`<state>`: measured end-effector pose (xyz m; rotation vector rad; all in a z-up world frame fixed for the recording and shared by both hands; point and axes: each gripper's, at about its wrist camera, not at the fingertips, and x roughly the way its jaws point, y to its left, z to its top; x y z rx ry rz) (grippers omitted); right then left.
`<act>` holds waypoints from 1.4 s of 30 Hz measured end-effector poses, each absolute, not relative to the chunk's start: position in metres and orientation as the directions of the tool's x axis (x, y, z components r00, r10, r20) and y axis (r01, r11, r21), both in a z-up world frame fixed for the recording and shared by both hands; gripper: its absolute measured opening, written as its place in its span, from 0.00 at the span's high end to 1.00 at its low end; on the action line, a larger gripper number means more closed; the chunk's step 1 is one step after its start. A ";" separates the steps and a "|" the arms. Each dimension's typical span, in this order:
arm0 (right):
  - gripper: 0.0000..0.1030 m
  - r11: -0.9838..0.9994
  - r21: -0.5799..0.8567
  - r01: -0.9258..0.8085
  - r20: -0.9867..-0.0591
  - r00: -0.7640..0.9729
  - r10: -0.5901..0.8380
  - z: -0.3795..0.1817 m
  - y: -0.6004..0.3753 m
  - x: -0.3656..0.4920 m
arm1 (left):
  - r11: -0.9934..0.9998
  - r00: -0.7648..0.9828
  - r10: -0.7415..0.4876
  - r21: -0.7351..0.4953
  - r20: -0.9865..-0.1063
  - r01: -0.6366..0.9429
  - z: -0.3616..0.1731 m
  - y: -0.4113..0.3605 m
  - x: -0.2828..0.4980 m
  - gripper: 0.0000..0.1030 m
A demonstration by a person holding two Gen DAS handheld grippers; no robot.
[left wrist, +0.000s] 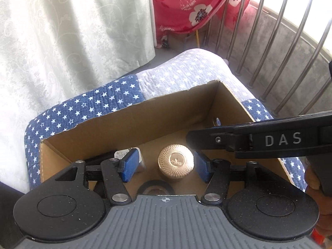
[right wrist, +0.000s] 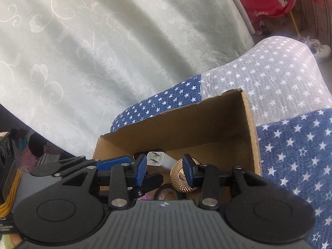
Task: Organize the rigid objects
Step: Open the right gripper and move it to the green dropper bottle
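The left gripper (left wrist: pixel 164 164) hangs open, its pads clear of one gold-capped jar (left wrist: pixel 176 161) standing in the cardboard box (left wrist: pixel 128 122). The right gripper (right wrist: pixel 165 169) is open too. One tape roll (right wrist: pixel 166 194), one white plug adapter (right wrist: pixel 158 159) (prongs visible only from the right wrist).

So the cardboard box (left wrist: pixel 128 122) sits on the star-print cloth (left wrist: pixel 87 108), with the curtain (left wrist: pixel 62 31) hanging behind it and railing bars (left wrist: pixel 269 62) off to the right. Inside the box, a jar with a patterned lid (left wrist: pixel 176 160) stands about mid-floor. A plug adapter (right wrist: pixel 158 159) lies just left of it, prongs pointing at the back wall, and a roll of tape (right wrist: pixel 168 194) lies in front, nearer the camera. Both grippers hang over the box.
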<state>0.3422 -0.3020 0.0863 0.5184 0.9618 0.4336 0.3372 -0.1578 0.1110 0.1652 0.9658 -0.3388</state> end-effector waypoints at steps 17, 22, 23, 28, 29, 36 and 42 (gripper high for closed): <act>0.60 0.761 0.585 -0.281 -0.442 0.676 0.589 0.127 -0.316 0.158 | 0.918 0.716 -0.311 -0.002 -0.625 0.397 0.146 -0.087 0.177 0.40; 0.60 0.777 0.551 -0.306 -0.462 0.663 0.589 0.112 -0.293 0.136 | 0.924 0.740 -0.306 0.000 -0.598 0.383 0.118 -0.067 0.137 0.40; 0.60 0.781 0.539 -0.314 -0.472 0.656 0.589 0.109 -0.288 0.134 | 0.923 0.743 -0.304 0.011 -0.596 0.386 0.113 -0.067 0.132 0.40; 0.60 0.806 0.463 -0.367 -0.529 0.616 0.584 0.099 -0.252 0.130 | 0.921 0.758 -0.282 0.055 -0.589 0.386 0.083 -0.063 0.107 0.40; 0.60 0.807 0.452 -0.379 -0.539 0.604 0.586 0.097 -0.245 0.131 | 0.922 0.756 -0.287 0.046 -0.589 0.385 0.079 -0.063 0.105 0.40; 0.60 0.800 0.384 -0.460 -0.594 0.541 0.596 0.090 -0.196 0.140 | 0.940 0.767 -0.273 0.006 -0.580 0.340 0.042 -0.061 0.098 0.40; 0.60 0.814 0.304 -0.495 -0.628 0.538 0.562 0.085 -0.171 0.148 | 0.949 0.792 -0.236 0.044 -0.563 0.313 0.019 -0.071 0.097 0.42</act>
